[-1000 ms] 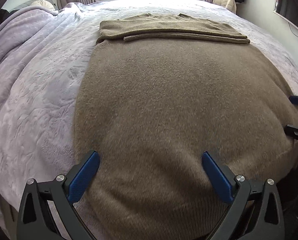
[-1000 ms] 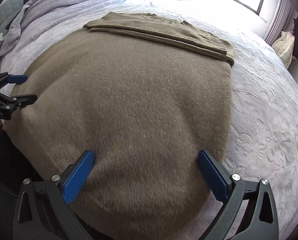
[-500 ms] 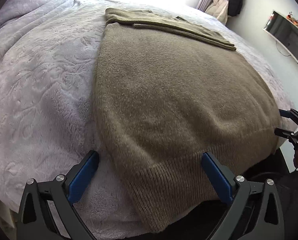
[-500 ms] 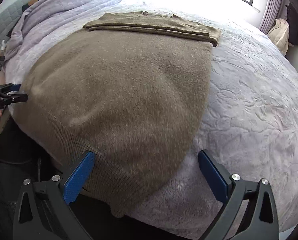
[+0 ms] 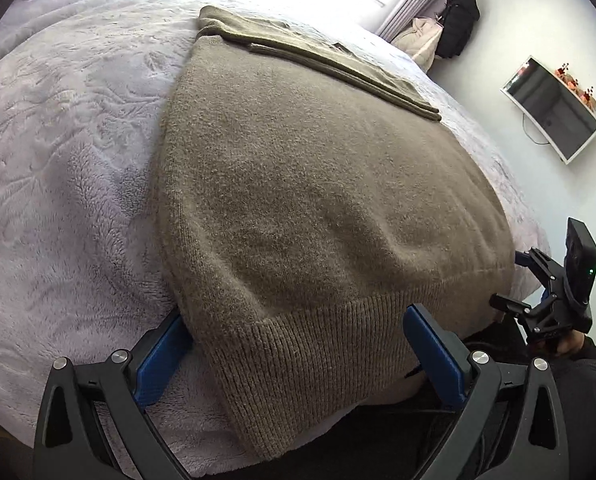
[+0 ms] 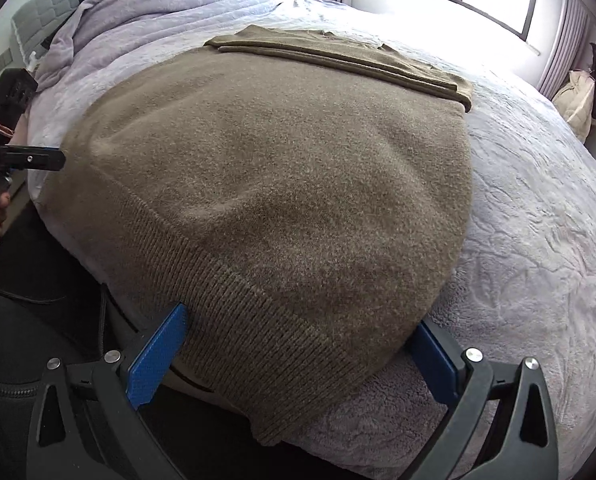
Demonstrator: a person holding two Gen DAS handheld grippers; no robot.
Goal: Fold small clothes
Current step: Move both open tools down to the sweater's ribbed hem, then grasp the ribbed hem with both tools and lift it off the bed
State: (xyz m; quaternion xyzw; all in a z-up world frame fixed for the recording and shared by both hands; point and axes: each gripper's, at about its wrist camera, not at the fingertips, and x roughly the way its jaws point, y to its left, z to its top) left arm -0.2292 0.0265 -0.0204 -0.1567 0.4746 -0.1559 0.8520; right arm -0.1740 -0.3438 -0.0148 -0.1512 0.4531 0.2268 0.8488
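Observation:
A brown knit sweater (image 5: 318, 200) lies flat on the bed, its sleeves folded across the far end (image 5: 318, 60) and its ribbed hem (image 5: 306, 360) hanging over the near bed edge. My left gripper (image 5: 298, 356) is open, its blue pads either side of the hem's left corner. My right gripper (image 6: 298, 352) is open around the hem's right corner (image 6: 281, 360). Each gripper shows in the other's view: the right one (image 5: 538, 288) and the left one (image 6: 21, 158).
The bed has a pale lilac fleece blanket (image 5: 57, 160). A wall screen (image 5: 550, 108), bags (image 5: 438, 36) and curtains stand beyond the bed. A heaped duvet and headboard (image 6: 97, 20) are at the far left in the right wrist view.
Both grippers have pulled back and down from over the sweater's body to its hem at the bed edge, each now straddling a hem corner. Both stay open.

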